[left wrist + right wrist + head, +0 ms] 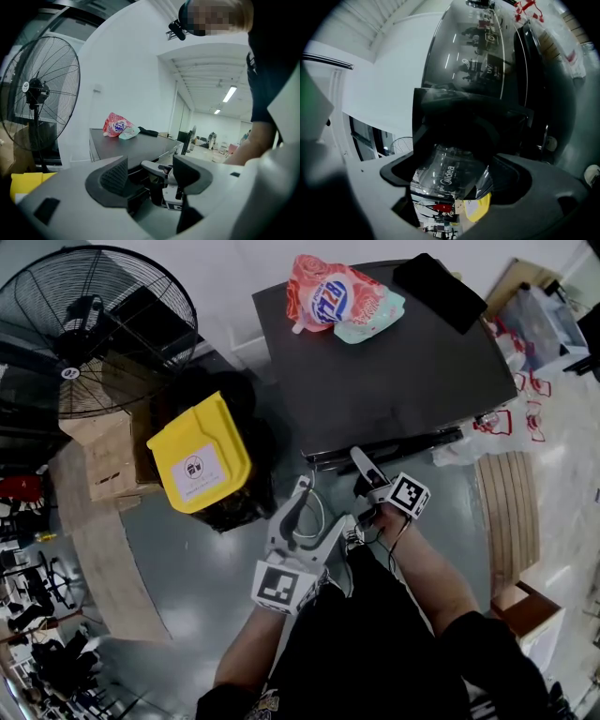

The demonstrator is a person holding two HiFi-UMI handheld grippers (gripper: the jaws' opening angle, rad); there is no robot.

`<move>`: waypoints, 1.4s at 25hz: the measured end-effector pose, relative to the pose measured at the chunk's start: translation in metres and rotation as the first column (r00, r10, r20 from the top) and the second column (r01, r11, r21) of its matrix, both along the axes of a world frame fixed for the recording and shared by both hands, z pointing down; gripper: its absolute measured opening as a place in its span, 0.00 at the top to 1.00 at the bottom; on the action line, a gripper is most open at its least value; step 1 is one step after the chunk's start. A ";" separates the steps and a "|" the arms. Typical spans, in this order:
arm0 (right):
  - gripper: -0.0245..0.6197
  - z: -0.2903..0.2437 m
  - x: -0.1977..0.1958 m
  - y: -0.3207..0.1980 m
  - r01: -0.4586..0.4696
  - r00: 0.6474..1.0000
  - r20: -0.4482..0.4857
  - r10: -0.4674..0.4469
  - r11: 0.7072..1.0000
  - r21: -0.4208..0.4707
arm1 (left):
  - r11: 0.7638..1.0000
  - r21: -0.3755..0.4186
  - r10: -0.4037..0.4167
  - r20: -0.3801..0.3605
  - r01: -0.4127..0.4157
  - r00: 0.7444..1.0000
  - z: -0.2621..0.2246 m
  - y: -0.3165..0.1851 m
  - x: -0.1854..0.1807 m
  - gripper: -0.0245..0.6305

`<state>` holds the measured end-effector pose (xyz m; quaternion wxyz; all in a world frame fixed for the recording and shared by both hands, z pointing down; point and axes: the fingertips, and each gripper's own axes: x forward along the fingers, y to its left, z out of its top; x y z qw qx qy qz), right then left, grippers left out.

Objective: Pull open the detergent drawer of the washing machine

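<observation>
While the left gripper (150, 177) gapes empty, fingers (513, 177) of the right gripper (457, 180) pinch the detergent drawer (449, 168) straight ahead.

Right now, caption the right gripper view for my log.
Right gripper clamps the glossy drawer front, yellow bin showing below.

The left gripper (150, 176) has its jaws apart. Beyond them, the right gripper (157, 169) meets the washing machine's (126, 146) near edge, and a red pouch (116, 125) lies far.
</observation>
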<state>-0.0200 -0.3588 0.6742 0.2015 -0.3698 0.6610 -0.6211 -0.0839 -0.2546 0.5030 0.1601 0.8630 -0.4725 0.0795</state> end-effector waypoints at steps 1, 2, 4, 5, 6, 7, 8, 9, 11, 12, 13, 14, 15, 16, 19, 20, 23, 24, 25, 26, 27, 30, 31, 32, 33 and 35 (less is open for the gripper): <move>0.21 0.000 0.000 0.000 -0.003 1.000 0.002 0.003 1.000 0.006 | 1.000 0.001 0.001 -0.002 -0.001 1.000 0.000 0.000 0.000 0.54; 0.21 0.000 0.000 -0.001 -0.006 1.000 0.001 0.006 1.000 0.012 | 1.000 0.002 0.002 -0.003 -0.002 1.000 0.000 0.000 -0.001 0.54; 0.22 0.000 0.000 -0.001 -0.013 1.000 0.005 0.013 1.000 0.019 | 1.000 0.005 0.006 -0.002 -0.006 1.000 -0.002 0.002 -0.001 0.54; 0.22 -0.001 0.000 -0.001 -0.017 1.000 0.006 0.017 1.000 0.021 | 1.000 0.008 0.008 -0.001 -0.008 1.000 -0.003 0.002 -0.001 0.54; 0.22 -0.001 0.001 0.000 -0.021 1.000 0.005 0.021 1.000 0.021 | 1.000 0.009 0.009 -0.001 -0.009 1.000 -0.004 0.003 -0.001 0.54; 0.22 -0.002 0.001 0.000 -0.026 1.000 0.003 0.026 0.999 0.019 | 1.000 0.010 0.011 -0.001 -0.011 1.000 -0.005 0.004 -0.002 0.54; 0.22 -0.002 0.001 0.001 -0.030 1.000 0.004 0.030 0.999 0.017 | 1.000 0.011 0.013 -0.001 -0.013 1.000 -0.007 0.005 -0.002 0.54; 0.22 -0.002 0.001 0.002 -0.031 1.000 0.005 0.031 0.999 0.016 | 1.000 0.012 0.016 0.000 -0.016 1.000 -0.008 0.007 -0.001 0.54; 0.22 -0.003 0.001 0.007 -0.028 1.000 0.007 0.027 0.999 0.016 | 1.000 0.014 0.022 -0.001 -0.022 1.000 -0.010 0.012 0.000 0.54; 0.23 -0.002 0.001 0.010 -0.027 1.000 0.008 0.027 1.000 0.012 | 1.000 0.013 0.025 -0.002 -0.025 1.000 -0.011 0.014 0.000 0.54; 0.23 -0.002 0.002 0.013 -0.028 1.000 0.007 0.028 1.000 0.006 | 1.000 0.012 0.028 -0.003 -0.028 1.000 -0.012 0.016 0.001 0.54; 0.23 -0.002 0.003 0.017 -0.029 1.000 0.006 0.029 1.000 0.000 | 1.000 0.010 0.030 -0.005 -0.030 1.000 -0.013 0.019 0.001 0.54; 0.23 -0.002 0.004 0.020 -0.030 1.000 0.005 0.030 1.000 -0.001 | 0.999 0.010 0.032 -0.006 -0.032 0.999 -0.014 0.021 0.002 0.54; 0.23 -0.002 0.005 0.022 -0.031 1.000 0.006 0.031 1.000 0.002 | 0.999 0.011 0.036 -0.006 -0.036 0.999 -0.015 0.023 0.002 0.54; 0.23 -0.003 0.008 0.033 -0.038 0.999 0.007 0.038 0.999 0.013 | 0.999 0.014 0.046 -0.006 -0.046 0.999 -0.015 0.034 0.001 0.54; 0.23 -0.003 0.010 0.036 -0.044 0.999 0.007 0.044 0.999 0.014 | 0.999 0.017 0.049 -0.006 -0.049 0.999 -0.015 0.038 0.001 0.54; 0.23 -0.002 0.018 0.048 -0.066 0.998 0.004 0.066 0.998 0.017 | 0.997 0.033 0.063 -0.004 -0.063 0.998 -0.014 0.052 0.000 0.54; 0.23 -0.002 0.020 0.051 -0.073 0.997 0.004 0.072 0.997 0.020 | 0.997 0.027 0.069 -0.004 -0.069 0.998 -0.015 0.057 0.000 0.54; 0.23 -0.002 0.022 0.056 -0.078 0.997 0.003 0.078 0.997 0.023 | 0.997 0.019 0.074 -0.006 -0.074 0.997 -0.016 0.061 0.000 0.54; 0.23 -0.002 0.024 0.060 -0.083 0.997 0.003 0.082 0.996 0.025 | 0.997 0.016 0.079 -0.007 -0.079 0.997 -0.016 0.065 0.000 0.54; 0.23 -0.002 0.025 0.065 -0.088 0.996 0.006 0.087 0.996 0.027 | 0.996 0.020 0.083 -0.009 -0.083 0.997 -0.016 0.069 0.000 0.54; 0.23 -0.002 0.030 0.081 -0.101 0.995 0.019 0.101 0.994 0.030 | 0.995 0.034 0.093 -0.010 -0.093 0.996 -0.016 0.082 0.000 0.54; 0.23 -0.002 0.032 0.087 -0.105 0.994 0.021 0.104 0.994 0.034 | 0.995 0.026 0.100 -0.008 -0.100 0.995 -0.018 0.086 0.001 0.54; 0.23 -0.002 0.034 0.093 -0.108 0.994 0.024 0.107 0.993 0.040 | 0.994 0.023 0.109 -0.007 -0.109 0.994 -0.019 0.091 0.002 0.54; 0.23 -0.003 0.036 0.100 -0.111 0.994 0.029 0.110 0.993 0.046 | 0.993 0.025 0.119 -0.007 -0.119 0.993 -0.020 0.095 0.003 0.54; 0.23 -0.003 0.040 0.112 -0.118 0.993 0.032 0.116 0.992 0.051 | 0.990 0.034 0.134 -0.007 -0.134 0.991 -0.022 0.103 0.005 0.54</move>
